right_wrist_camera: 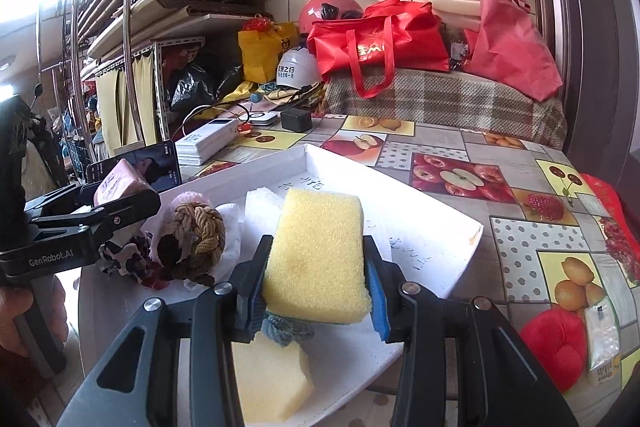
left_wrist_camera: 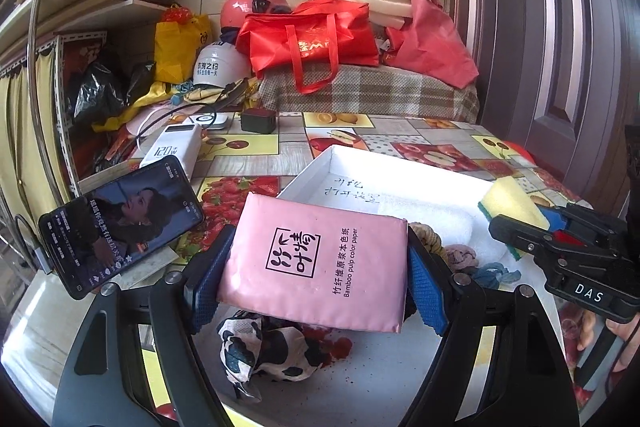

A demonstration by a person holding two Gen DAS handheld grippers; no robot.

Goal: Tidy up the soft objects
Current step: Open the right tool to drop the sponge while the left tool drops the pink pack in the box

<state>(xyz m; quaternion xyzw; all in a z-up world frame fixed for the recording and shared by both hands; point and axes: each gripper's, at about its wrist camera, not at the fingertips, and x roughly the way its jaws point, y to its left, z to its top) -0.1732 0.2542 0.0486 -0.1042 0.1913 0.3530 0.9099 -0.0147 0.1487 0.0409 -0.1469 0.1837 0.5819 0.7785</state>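
Observation:
My left gripper point(left_wrist_camera: 316, 275) is shut on a pink tissue pack point(left_wrist_camera: 320, 263) and holds it above the near edge of the white box lid point(left_wrist_camera: 312, 171). The pack also shows in the right wrist view point(right_wrist_camera: 120, 181). My right gripper point(right_wrist_camera: 316, 275) is shut on a yellow sponge point(right_wrist_camera: 320, 251) with a green underside, held over the white lid point(right_wrist_camera: 440, 227). It also shows in the left wrist view point(left_wrist_camera: 512, 203). A braided hair tie point(right_wrist_camera: 200, 227), a white cloth point(right_wrist_camera: 256, 203) and a cow-print cloth point(left_wrist_camera: 264, 351) lie by the lid. A second yellow sponge point(right_wrist_camera: 272, 375) lies below my right gripper.
A phone point(left_wrist_camera: 120, 219) stands at the left, a white power bank point(left_wrist_camera: 176, 147) behind it. A red cushion point(right_wrist_camera: 556, 343) and a tissue packet point(right_wrist_camera: 604, 339) lie at the table's right edge. Red bags point(left_wrist_camera: 312, 35), helmets and foam are piled at the back.

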